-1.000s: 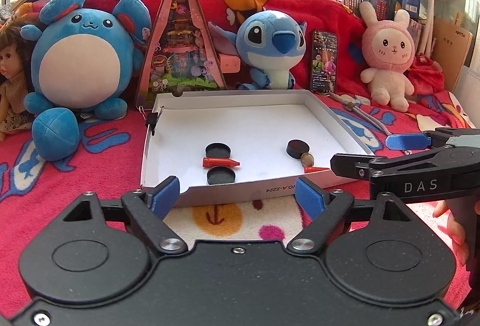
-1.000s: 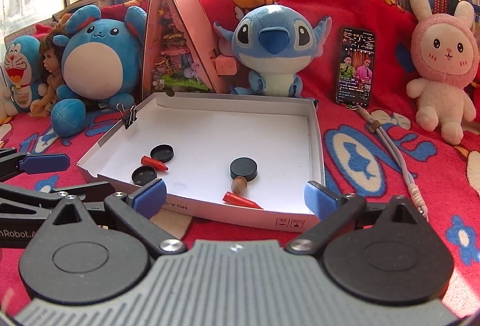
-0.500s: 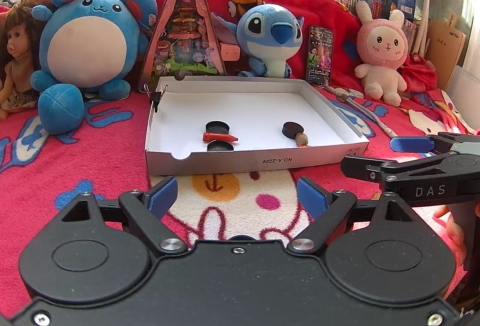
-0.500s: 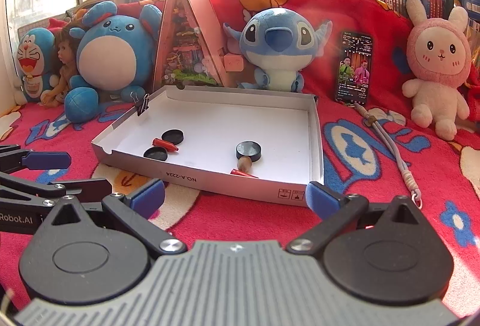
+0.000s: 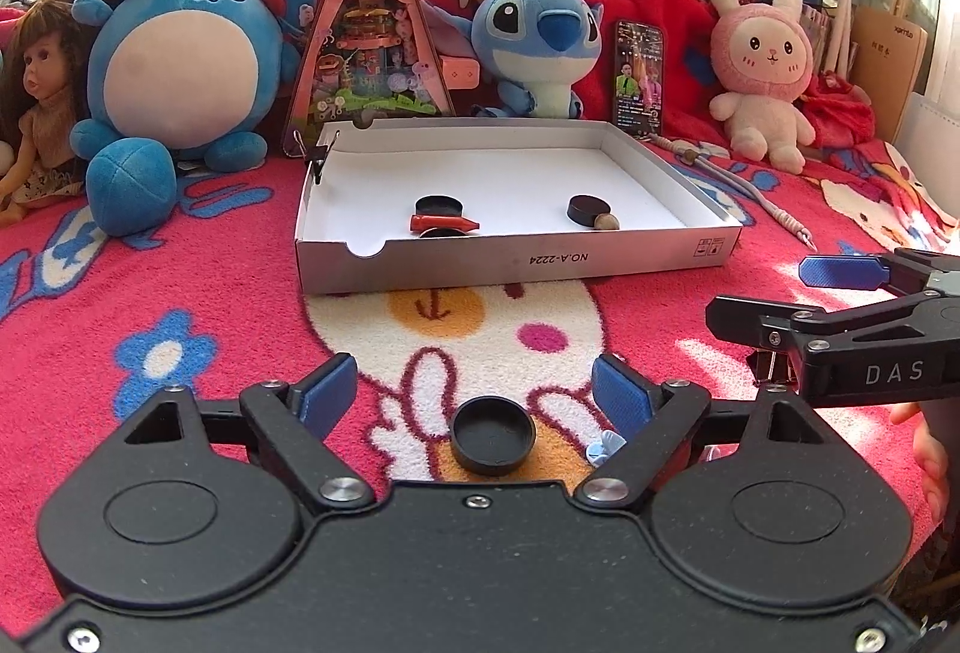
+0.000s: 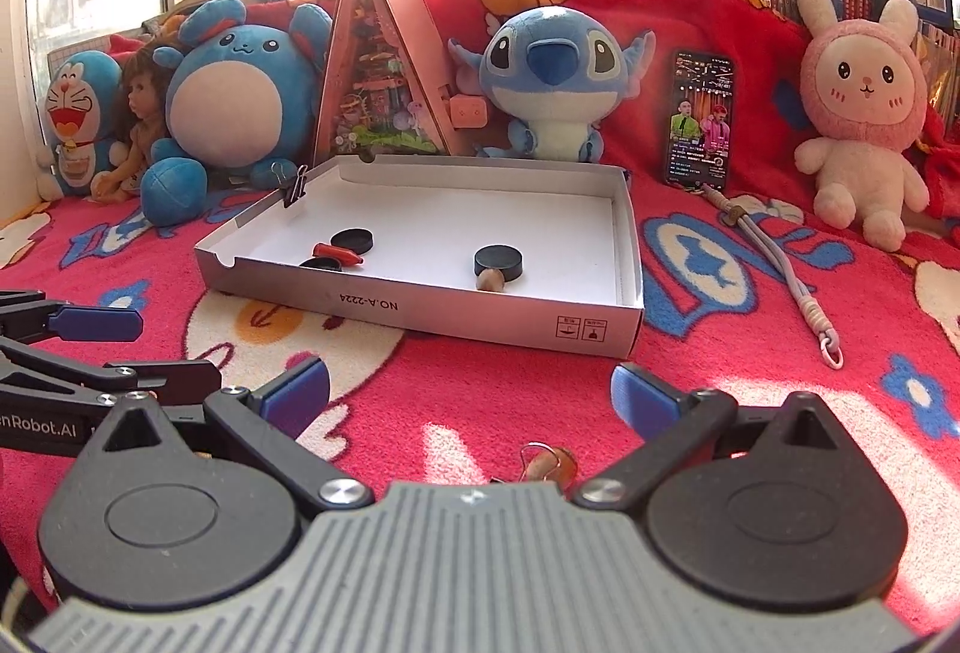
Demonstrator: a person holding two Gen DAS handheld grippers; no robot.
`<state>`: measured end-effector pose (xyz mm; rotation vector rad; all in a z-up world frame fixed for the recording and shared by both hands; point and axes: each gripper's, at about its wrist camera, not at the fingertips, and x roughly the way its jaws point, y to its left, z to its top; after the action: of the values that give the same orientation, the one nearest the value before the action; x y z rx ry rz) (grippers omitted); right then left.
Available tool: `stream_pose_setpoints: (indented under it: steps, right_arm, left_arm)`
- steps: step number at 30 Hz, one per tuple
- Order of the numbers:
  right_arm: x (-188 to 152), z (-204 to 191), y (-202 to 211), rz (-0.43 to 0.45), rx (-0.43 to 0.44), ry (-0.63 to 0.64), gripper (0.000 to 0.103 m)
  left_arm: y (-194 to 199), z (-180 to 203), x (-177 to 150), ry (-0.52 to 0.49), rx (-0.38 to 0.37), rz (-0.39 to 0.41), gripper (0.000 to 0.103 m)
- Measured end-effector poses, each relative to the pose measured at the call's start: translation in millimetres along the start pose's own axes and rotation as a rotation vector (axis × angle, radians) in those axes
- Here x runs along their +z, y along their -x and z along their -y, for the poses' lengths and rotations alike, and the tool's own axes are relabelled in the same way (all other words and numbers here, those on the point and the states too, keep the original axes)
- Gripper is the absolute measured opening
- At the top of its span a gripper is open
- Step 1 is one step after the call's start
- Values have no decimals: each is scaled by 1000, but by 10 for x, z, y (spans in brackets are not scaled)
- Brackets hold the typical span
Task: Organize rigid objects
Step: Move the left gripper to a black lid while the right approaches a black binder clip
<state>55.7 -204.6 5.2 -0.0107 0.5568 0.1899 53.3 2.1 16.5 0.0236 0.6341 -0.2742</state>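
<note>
A shallow white cardboard box (image 5: 516,260) (image 6: 420,311) lies on the red blanket and holds black caps (image 5: 438,204) (image 6: 498,260), a red cone piece (image 5: 444,223) (image 6: 339,252) and a small brown piece (image 5: 607,222) (image 6: 491,281). My left gripper (image 5: 489,398) is open in front of the box, with a loose black cap (image 5: 493,434) lying on the blanket between its blue pads, untouched. My right gripper (image 6: 471,395) is open too; a small brown and wire object (image 6: 549,464) lies on the blanket just inside its jaws. Each gripper shows at the edge of the other's view.
Plush toys, among them a blue round one (image 5: 180,77), a blue alien (image 5: 534,41) and a pink rabbit (image 5: 762,71), a doll (image 5: 36,101), a triangular toy case (image 5: 372,47) and a phone (image 5: 639,77) line the back. A corded strap (image 6: 774,257) lies right of the box.
Both grippers have drawn back from the box and sunk toward the blanket. The loose black cap and the small brown object have come into view between their jaws.
</note>
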Motion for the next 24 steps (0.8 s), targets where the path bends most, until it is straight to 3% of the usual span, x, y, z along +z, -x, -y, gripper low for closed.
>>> stream_pose_setpoints:
  steps: [14, 22, 24]
  right_arm:
    - [-237, 19, 87, 16, -40, -9, 103]
    - [-318, 45, 100, -2, -55, -18, 103]
    - [-337, 49, 101, -6, -58, -20, 103]
  left_arm:
    - [110, -15, -186, -20, 9, -6, 84]
    - [108, -32, -251, 4, 12, -42, 74]
    - [104, -38, -253, 9, 15, -44, 67]
